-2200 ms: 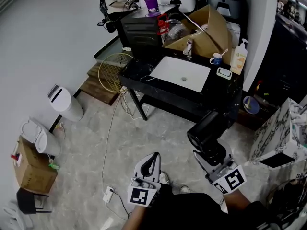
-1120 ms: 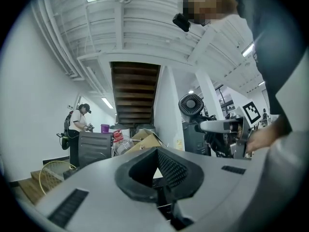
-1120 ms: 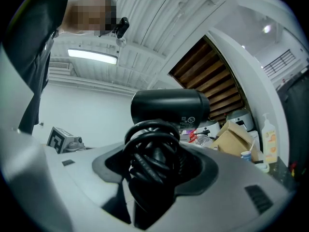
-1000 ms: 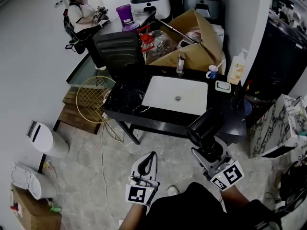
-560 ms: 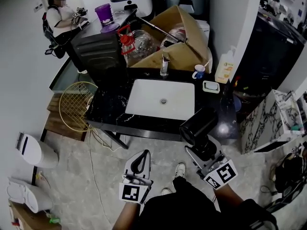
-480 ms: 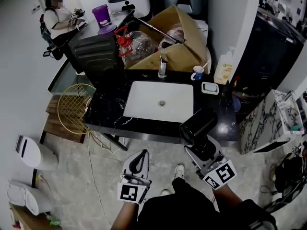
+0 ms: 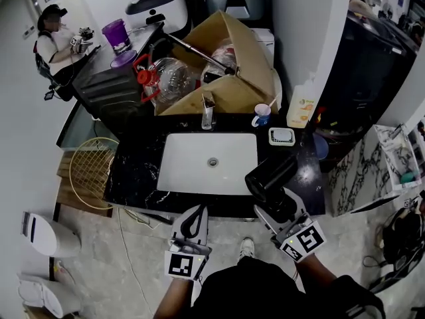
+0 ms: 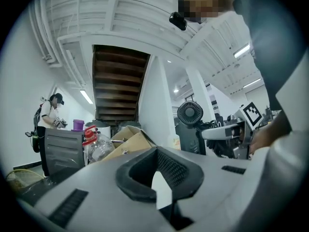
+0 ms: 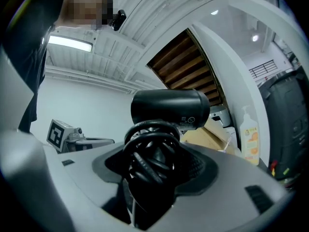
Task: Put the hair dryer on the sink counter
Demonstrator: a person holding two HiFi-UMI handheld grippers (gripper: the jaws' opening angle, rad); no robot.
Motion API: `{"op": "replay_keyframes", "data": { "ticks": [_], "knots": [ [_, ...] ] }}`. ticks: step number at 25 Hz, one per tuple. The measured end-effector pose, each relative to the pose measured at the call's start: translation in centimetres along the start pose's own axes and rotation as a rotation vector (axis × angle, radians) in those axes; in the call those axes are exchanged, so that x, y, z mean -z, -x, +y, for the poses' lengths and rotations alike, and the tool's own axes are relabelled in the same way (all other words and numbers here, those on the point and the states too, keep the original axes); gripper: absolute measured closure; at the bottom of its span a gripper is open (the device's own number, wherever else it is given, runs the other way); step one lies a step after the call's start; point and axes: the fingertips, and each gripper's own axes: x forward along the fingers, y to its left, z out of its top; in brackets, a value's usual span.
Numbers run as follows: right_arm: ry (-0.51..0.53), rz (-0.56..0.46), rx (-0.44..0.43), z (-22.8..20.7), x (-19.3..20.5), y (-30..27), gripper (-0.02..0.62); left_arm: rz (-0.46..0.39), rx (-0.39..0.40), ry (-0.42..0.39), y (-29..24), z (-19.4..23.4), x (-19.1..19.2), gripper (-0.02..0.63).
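A black hair dryer (image 7: 268,177) with its cord coiled round the handle (image 9: 153,164) stands up out of my right gripper (image 7: 277,203), which is shut on the handle. Its barrel (image 9: 170,108) lies crosswise above the jaws. In the head view it hangs over the front right edge of the black marble sink counter (image 7: 135,173), just right of the white basin (image 7: 209,162). My left gripper (image 7: 191,222) is shut with nothing in it, at the counter's front edge below the basin. In the left gripper view its jaws (image 8: 161,172) meet at the tips.
On the counter's back edge stand a faucet (image 7: 208,111), a mug (image 7: 261,115), a soap bottle (image 7: 300,110) and a soap dish (image 7: 281,136). An open cardboard box (image 7: 222,65) with clutter rises behind. A wire basket (image 7: 88,173) and a white bin (image 7: 44,234) sit on the floor at left.
The counter has come closer: both grippers, earlier over the floor, now sit at its front edge. The hair dryer stays gripped and is now over the counter's right part.
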Motion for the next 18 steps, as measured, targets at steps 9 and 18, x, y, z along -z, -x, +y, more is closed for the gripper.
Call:
{"op": "replay_keyframes", "data": {
  "ticks": [9,18],
  "knots": [
    [0.044,0.014,-0.019,-5.1,0.2,-2.1,0.328,0.000,0.044,-0.017,-7.1,0.3,-0.4,0.611],
    [0.023,0.040,0.071,-9.4,1.2,-3.8,0.328,-0.005,0.086,-0.011,-11.8,0.3,-0.3,0.611]
  ]
}}
